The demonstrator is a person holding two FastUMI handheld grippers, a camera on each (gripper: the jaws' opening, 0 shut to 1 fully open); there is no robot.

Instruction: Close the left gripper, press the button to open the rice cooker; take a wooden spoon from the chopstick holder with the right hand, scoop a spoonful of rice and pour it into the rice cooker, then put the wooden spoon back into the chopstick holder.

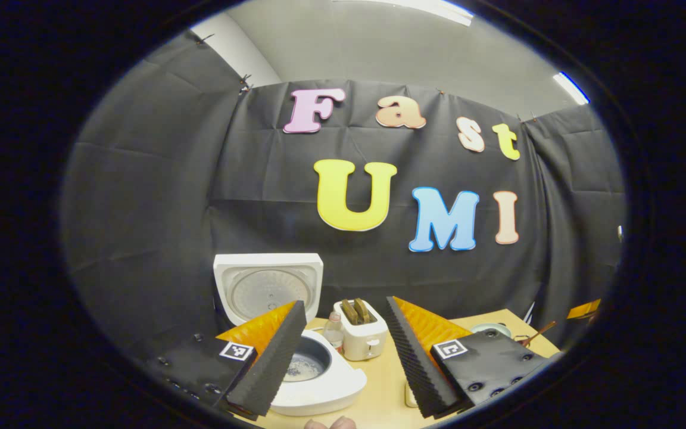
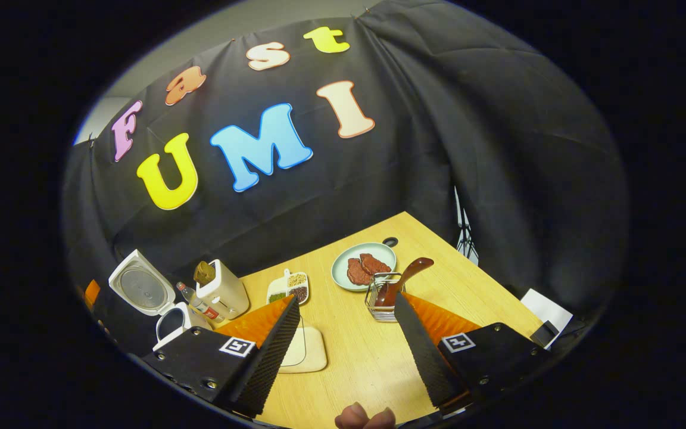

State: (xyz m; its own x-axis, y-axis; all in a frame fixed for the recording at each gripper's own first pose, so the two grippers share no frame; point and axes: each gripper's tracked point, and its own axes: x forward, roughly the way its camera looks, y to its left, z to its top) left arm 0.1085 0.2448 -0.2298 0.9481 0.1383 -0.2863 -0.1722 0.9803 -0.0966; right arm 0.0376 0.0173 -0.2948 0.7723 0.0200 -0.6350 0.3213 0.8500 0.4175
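The wooden spoon (image 2: 405, 277) stands in the wire holder (image 2: 382, 298) on the tabletop (image 2: 355, 351), light, stiff and smooth, best gripped at its handle by the wide-apart right claw (image 2: 343, 351).

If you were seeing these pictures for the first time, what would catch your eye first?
Probably the white rice cooker at the table's left end, its lid standing wide open with some rice in the pot. Next, the wooden spoon leaning in the wire chopstick holder, beside a plate of meat.
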